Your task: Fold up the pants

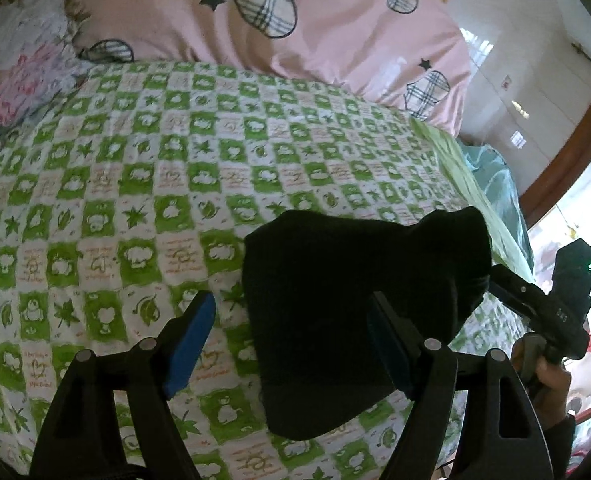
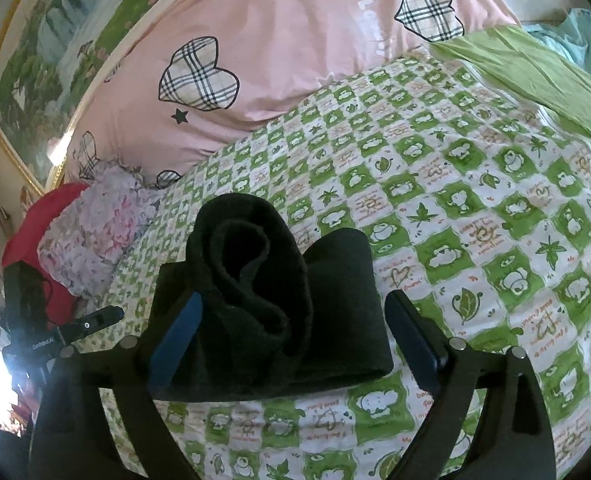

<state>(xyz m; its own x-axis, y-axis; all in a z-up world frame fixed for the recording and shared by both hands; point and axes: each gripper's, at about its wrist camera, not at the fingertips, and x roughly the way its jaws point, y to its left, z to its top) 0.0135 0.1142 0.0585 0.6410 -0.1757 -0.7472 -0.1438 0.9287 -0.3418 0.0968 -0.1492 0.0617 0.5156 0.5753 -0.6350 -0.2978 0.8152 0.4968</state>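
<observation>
The black pants (image 1: 347, 312) lie folded into a thick bundle on the green-and-white checked bedsheet (image 1: 135, 184). In the left wrist view my left gripper (image 1: 291, 336) is open, its blue-padded fingers (image 1: 191, 344) wide apart over the bundle's left edge. The right gripper (image 1: 535, 304) shows there at the bundle's right end. In the right wrist view the pants (image 2: 271, 300) sit between the wide-open fingers of my right gripper (image 2: 295, 340), with rolled layers facing the camera. The fingers do not pinch the cloth.
A pink duvet with plaid hearts (image 1: 295, 20) is piled at the back of the bed. A floral pillow (image 2: 95, 232) and a red cloth (image 2: 51, 240) lie at the left. A green sheet (image 2: 535, 76) marks the bed's right edge.
</observation>
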